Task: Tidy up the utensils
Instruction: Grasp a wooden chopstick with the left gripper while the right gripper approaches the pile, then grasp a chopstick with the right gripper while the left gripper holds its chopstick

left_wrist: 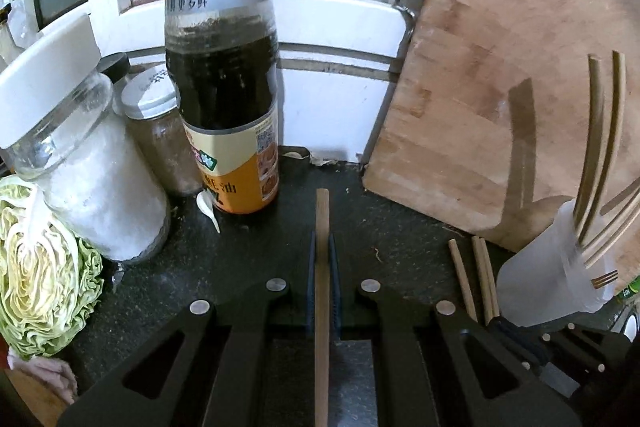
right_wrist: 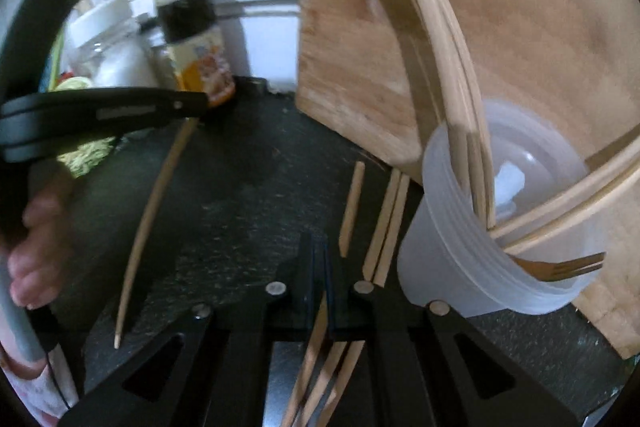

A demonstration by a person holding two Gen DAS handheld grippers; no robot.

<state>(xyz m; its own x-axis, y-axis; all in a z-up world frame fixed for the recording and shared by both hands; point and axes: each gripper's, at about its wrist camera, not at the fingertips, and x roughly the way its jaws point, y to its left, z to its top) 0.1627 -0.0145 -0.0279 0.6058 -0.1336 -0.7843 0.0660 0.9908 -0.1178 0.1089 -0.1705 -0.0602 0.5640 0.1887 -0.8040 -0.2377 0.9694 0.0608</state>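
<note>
Far to the left of the left gripper's (left_wrist: 322,259) fingers a halved cabbage (left_wrist: 40,267) lies on the dark bench (left_wrist: 248,251). Next to it, ahead and left of the fingers, stand a white-lidded jar (left_wrist: 76,147), a smaller jar (left_wrist: 160,139) behind it, and a tall dark sauce bottle (left_wrist: 224,75). The left fingers are clamped on one wooden chopstick (left_wrist: 322,267), which runs straight forward between them, its end just past their tips. Ahead and to the right a wooden cutting board (left_wrist: 500,47) leans upright. To the right of the fingers three loose chopsticks (left_wrist: 476,275) lie on the bench, just beside a translucent plastic cup (left_wrist: 536,267) with more chopsticks standing tilted in it.

In the right wrist view, a person's hand (right_wrist: 36,247) carries the left gripper well to the left of the right gripper's (right_wrist: 318,267) fingers, the held chopstick slanting down toward the bench. The right fingers are pressed together; a loose chopstick passes beneath them, but the blur hides whether they pinch it. The cup sits just right of them, against the board.
</note>
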